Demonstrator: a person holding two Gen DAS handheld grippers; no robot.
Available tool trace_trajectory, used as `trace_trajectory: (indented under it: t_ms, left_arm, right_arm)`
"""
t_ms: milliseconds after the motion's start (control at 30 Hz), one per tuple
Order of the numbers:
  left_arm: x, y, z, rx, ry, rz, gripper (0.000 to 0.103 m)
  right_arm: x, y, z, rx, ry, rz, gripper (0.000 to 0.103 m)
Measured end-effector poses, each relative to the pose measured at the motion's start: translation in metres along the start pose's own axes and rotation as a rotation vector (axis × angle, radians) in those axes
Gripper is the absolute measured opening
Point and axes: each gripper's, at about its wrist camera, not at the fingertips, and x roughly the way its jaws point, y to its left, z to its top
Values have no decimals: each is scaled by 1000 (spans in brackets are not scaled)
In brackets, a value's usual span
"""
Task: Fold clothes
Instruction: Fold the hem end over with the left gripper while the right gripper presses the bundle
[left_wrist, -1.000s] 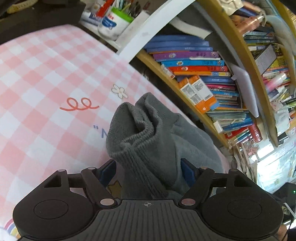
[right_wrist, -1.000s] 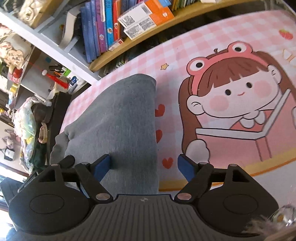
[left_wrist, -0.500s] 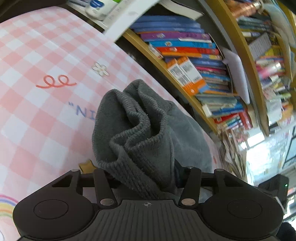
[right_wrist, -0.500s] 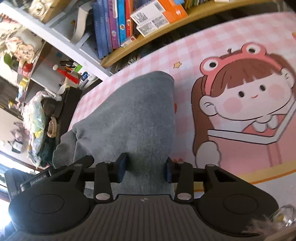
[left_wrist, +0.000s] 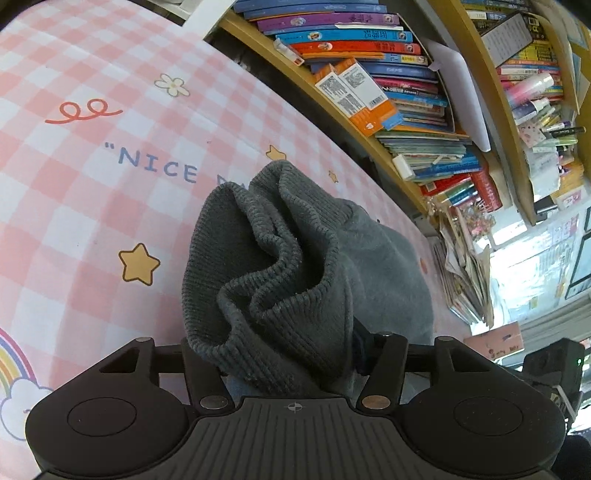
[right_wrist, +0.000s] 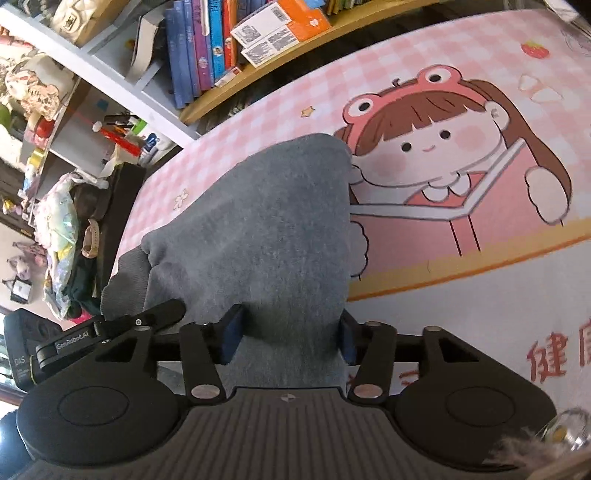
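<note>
Two wrist views over a pink checked surface (left_wrist: 74, 206) printed with cartoon art; bookshelves (left_wrist: 388, 92) curve across the top of both.

In the left wrist view, the left gripper (left_wrist: 280, 354) has its fingers clenched on the ribbed cuff end of a grey garment (left_wrist: 273, 266); the cuff bunches upward toward 12 o'clock, and the smoother grey body trails off toward 3 o'clock, onto the surface.

In the right wrist view, the right gripper (right_wrist: 288, 332) grasps the other end of the same grey garment (right_wrist: 266, 221); its blue-padded fingers (right_wrist: 232, 332) press against both side edges of the cloth, which runs away toward 12 o'clock as a long narrow band, its far end by the cartoon girl (right_wrist: 443, 147). The other gripper's black body shows at 9 o'clock, near the ribbed end.

As a judgement: the piece looks narrowed lengthwise already — sides seemingly folded in — and both ends are held, so the work appears to be midway; bringing one end over the other and laying the stack flat is not yet done; whether other clothes wait cannot be told.
</note>
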Motion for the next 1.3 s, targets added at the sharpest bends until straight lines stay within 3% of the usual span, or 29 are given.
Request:
trace_trajectory:
  t_ms: [67, 267, 433, 533, 967, 1300]
  left_arm:
    - [1, 2, 0, -7, -2, -1, 59]
    - [4, 7, 1, -41, -1, -17, 59]
    - [4, 2, 0, -26, 1, -24, 52]
    - [1, -5, 2, 11, -16, -25, 50]
    - [6, -33, 42, 98, -79, -71, 50]
    - [48, -53, 94, 186, -75, -83, 50]
  right_arm:
    - [6, 1, 4, -16, 9, -1, 64]
    - [21, -6, 9, 9, 40, 24, 66]
    - [19, -10, 4, 30, 36, 65, 41]
    - [12, -1, 4, -26, 2, 65, 36]
    - [-2, 14, 38, -141, -124, 73, 35]
    - [12, 3, 97, -182, -168, 51, 35]
